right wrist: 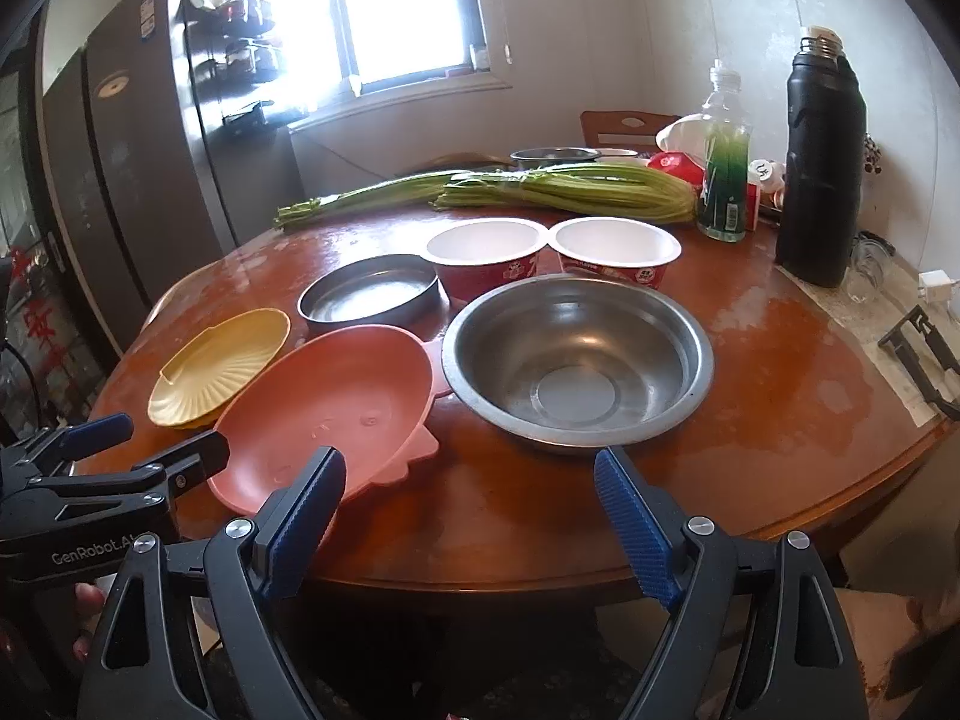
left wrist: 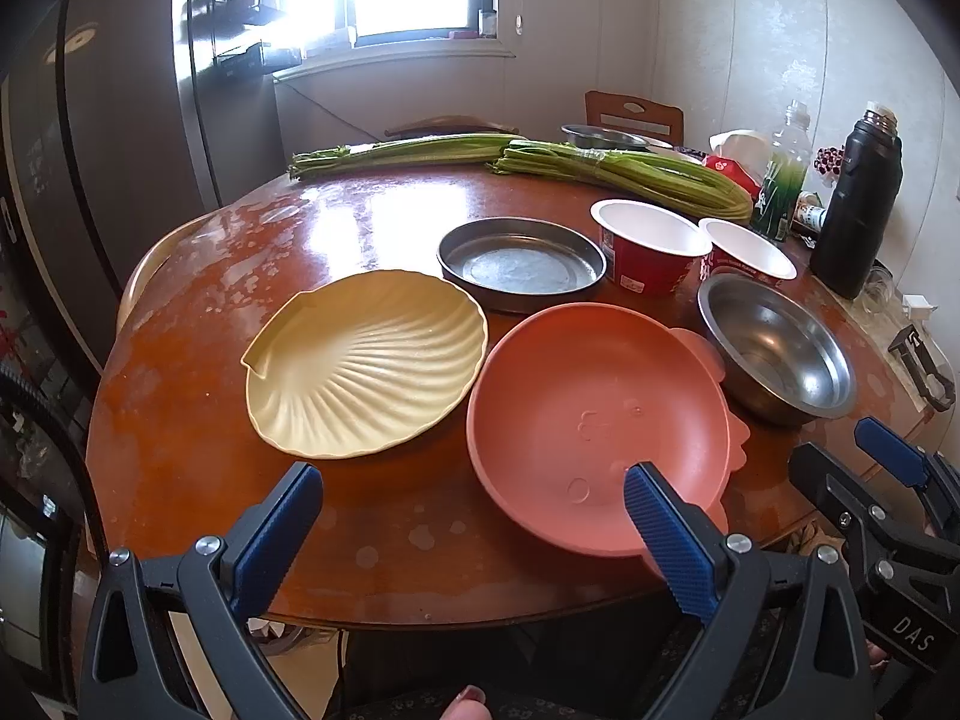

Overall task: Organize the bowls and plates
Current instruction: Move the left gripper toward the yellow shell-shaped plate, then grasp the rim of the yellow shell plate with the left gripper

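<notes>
On the round wooden table [left wrist: 198,420] lie a yellow shell-shaped plate [left wrist: 366,366] [right wrist: 222,366] and a pink plate [left wrist: 594,420] [right wrist: 336,402] side by side. Behind them sits a shallow metal pan [left wrist: 522,264] [right wrist: 369,297]. A steel bowl [left wrist: 774,342] [right wrist: 576,360] stands to the right, with two red paper bowls [left wrist: 651,246] [right wrist: 615,252] behind it. My left gripper [left wrist: 474,498] [right wrist: 171,438] hovers open and empty at the pink plate's near rim. My right gripper [right wrist: 471,480] [left wrist: 840,450] is open and empty in front of the steel bowl.
Two bundles of green stalks [left wrist: 630,171] lie across the far side. A black thermos [right wrist: 822,168], a clear bottle [right wrist: 726,180] and small items crowd the back right. A dark fridge [right wrist: 138,180] stands at left, a chair [left wrist: 636,117] behind the table.
</notes>
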